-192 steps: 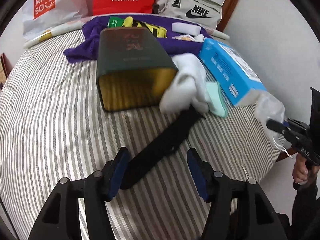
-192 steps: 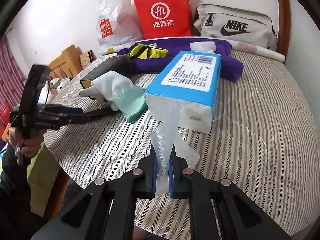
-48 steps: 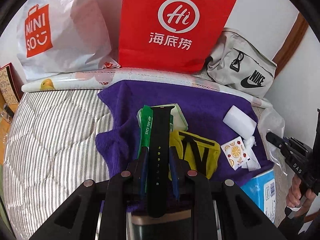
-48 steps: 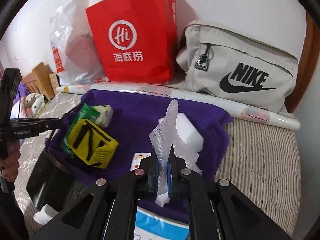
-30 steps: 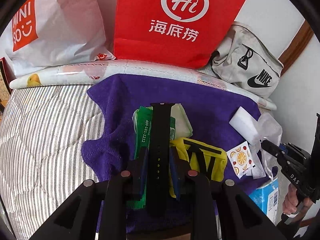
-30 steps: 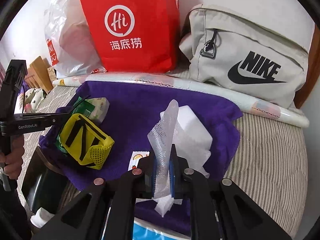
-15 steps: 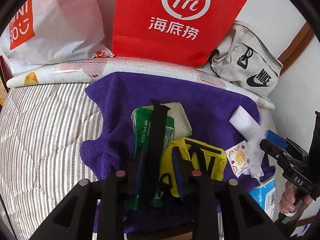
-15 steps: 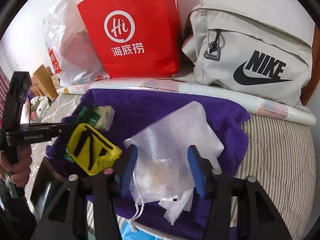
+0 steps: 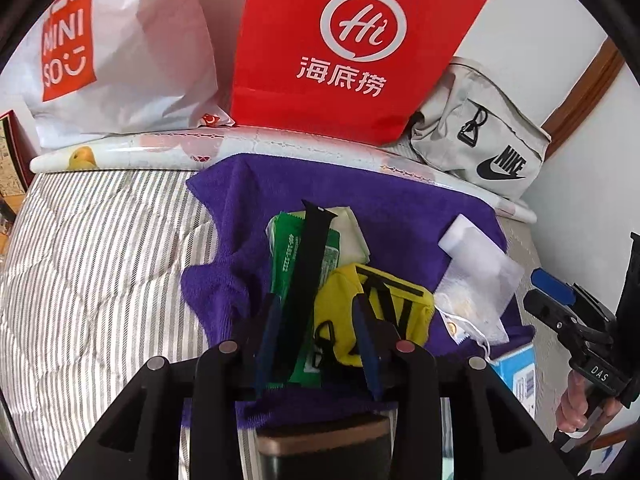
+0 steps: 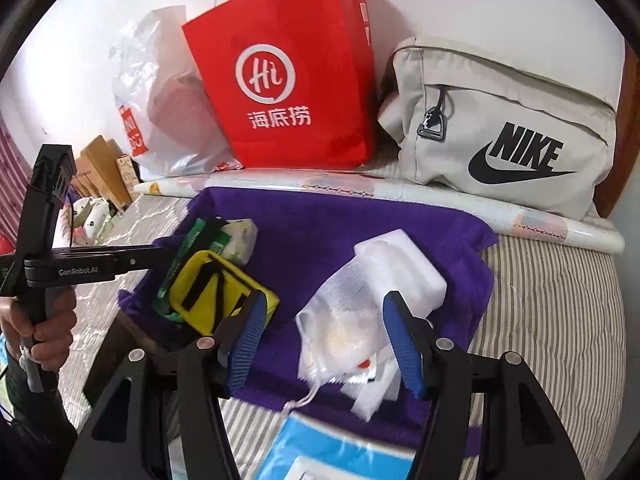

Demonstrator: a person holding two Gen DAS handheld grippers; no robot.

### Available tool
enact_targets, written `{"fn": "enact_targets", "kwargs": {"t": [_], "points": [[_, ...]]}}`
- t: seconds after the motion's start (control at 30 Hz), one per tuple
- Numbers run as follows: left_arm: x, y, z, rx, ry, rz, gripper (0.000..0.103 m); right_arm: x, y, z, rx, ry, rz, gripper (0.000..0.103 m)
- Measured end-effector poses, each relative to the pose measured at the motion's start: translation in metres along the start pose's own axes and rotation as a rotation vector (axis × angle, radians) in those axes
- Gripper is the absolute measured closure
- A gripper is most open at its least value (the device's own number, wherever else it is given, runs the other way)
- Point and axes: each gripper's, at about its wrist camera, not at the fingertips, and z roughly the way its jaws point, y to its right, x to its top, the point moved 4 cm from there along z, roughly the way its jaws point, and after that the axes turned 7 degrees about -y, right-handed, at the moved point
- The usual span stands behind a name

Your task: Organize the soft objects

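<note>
A purple towel lies on the striped bed. On it a black strap rests across a green packet, next to a yellow pouch. My left gripper is just above them, its jaws opening; the strap's near end lies between them, free of the pads. A white mesh bag lies on the towel against a white foam block. My right gripper straddles the bag, jaws opening, pads clear of it.
Along the wall stand a red paper bag, a white Miniso bag and a grey Nike bag, with a rolled sheet in front. A blue tissue pack and a dark tin lie nearest me.
Both grippers have opened and drawn back a little. The strap dropped onto the green packet. The mesh bag fell flat on the towel beside the foam block.
</note>
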Motion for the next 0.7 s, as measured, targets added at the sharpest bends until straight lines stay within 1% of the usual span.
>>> {"fn": "enact_targets", "kwargs": {"t": [0.23,0.5,0.6,0.7], "points": [[-0.028,0.009,-0.024,0.010,0.017,0.027,0.068,-0.024,-0.012,-0.026,0.020,0.004,0.009,0.043],[-0.075,0.020,-0.053,0.027,0.030,0.060,0.068,-0.065,-0.042,-0.052,0.046,0.003,-0.040,0.043],[-0.093,0.017,-0.064,0.026,0.041,0.046,0.068,-0.081,-0.058,-0.057,0.069,-0.006,-0.072,0.043],[-0.110,0.011,-0.073,0.034,0.054,0.029,0.068,-0.100,-0.079,-0.056,0.136,-0.027,-0.117,0.043]]}}
